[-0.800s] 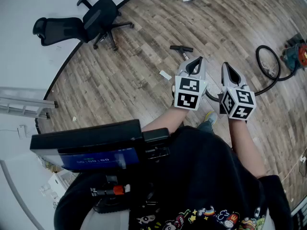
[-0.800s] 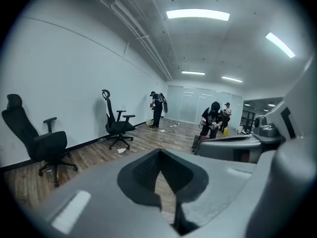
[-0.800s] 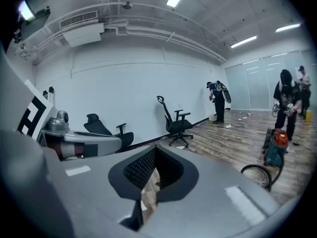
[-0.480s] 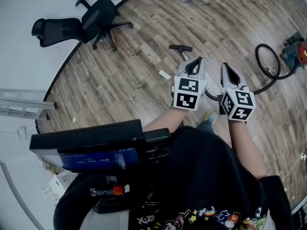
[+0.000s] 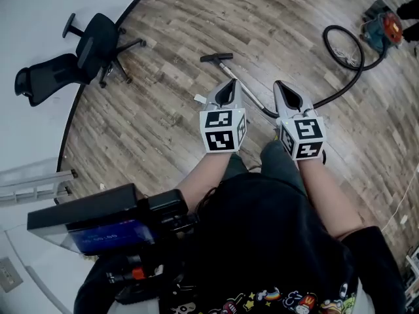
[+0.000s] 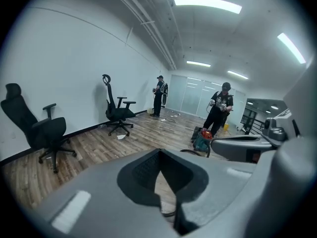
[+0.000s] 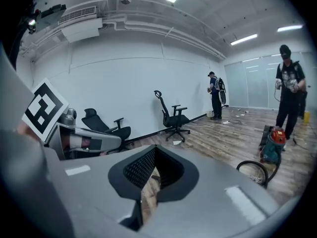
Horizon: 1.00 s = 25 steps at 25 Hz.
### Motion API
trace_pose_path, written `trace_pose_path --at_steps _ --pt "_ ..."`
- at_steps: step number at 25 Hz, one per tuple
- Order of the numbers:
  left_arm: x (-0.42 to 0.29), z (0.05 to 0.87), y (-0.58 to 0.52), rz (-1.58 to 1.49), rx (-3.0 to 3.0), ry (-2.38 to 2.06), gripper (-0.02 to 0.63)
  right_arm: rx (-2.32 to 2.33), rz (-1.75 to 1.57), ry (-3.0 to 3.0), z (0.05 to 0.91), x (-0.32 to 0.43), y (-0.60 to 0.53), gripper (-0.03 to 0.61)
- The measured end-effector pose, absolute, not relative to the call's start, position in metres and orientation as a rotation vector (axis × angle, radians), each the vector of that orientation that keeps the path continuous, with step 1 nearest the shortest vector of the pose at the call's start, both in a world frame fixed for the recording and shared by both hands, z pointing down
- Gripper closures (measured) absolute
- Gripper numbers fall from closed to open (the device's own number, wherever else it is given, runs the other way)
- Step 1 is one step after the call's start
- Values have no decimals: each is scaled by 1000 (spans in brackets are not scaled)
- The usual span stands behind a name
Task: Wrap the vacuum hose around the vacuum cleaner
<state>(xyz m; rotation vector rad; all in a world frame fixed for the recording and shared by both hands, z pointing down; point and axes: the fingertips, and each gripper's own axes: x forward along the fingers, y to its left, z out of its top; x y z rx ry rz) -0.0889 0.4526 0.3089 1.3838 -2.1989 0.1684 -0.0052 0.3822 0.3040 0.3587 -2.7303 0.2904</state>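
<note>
Head view: left gripper [image 5: 228,85] and right gripper [image 5: 281,86] side by side, well above the wood floor. Silver wand [image 5: 251,95] on the floor between them, floor nozzle [image 5: 215,57] ahead of the left one. Vacuum hose [image 5: 347,84] trailing from near the right gripper out to its front right, coiled beside the vacuum cleaner [image 5: 383,29], well apart from both.

Left gripper view: left gripper [image 6: 161,156] jaws together, nothing held. Vacuum cleaner [image 6: 203,142] ahead, slightly right. Office chair [image 6: 119,112] ahead left.

Right gripper view: right gripper [image 7: 154,155] jaws together, empty. Hose coil [image 7: 255,171] and vacuum cleaner [image 7: 271,148] off to its right.
</note>
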Motion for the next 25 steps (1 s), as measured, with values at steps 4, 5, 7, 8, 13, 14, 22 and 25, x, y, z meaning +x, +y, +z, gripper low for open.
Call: trace_pose_path --at_steps 4,5,7,8,13,14,22,25 --pt "-82 338 406 194 1263 -2195 612 291 324 -2687 328 15 329 555" --pt "-77 346 398 200 1242 -2197 612 274 336 -2688 337 22 320 555" --pt "-68 364 379 229 1222 -2189 613 261 358 -2677 358 32 300 555" --pt "-65 374 368 237 1216 -2177 612 270 370 -2663 371 36 288 555" --pt "-81 422 331 260 1184 -2132 612 351 426 -2595 421 32 245 555" --pt "-88 431 326 261 1176 -2122 612 360 437 -2581 429 27 240 555" --pt "-154 521 312 241 1160 -1965 612 464 461 -2468 498 -30 236 555" --pt "-174 562 306 240 1188 -1901 612 515 481 -2416 535 -50 238 555"
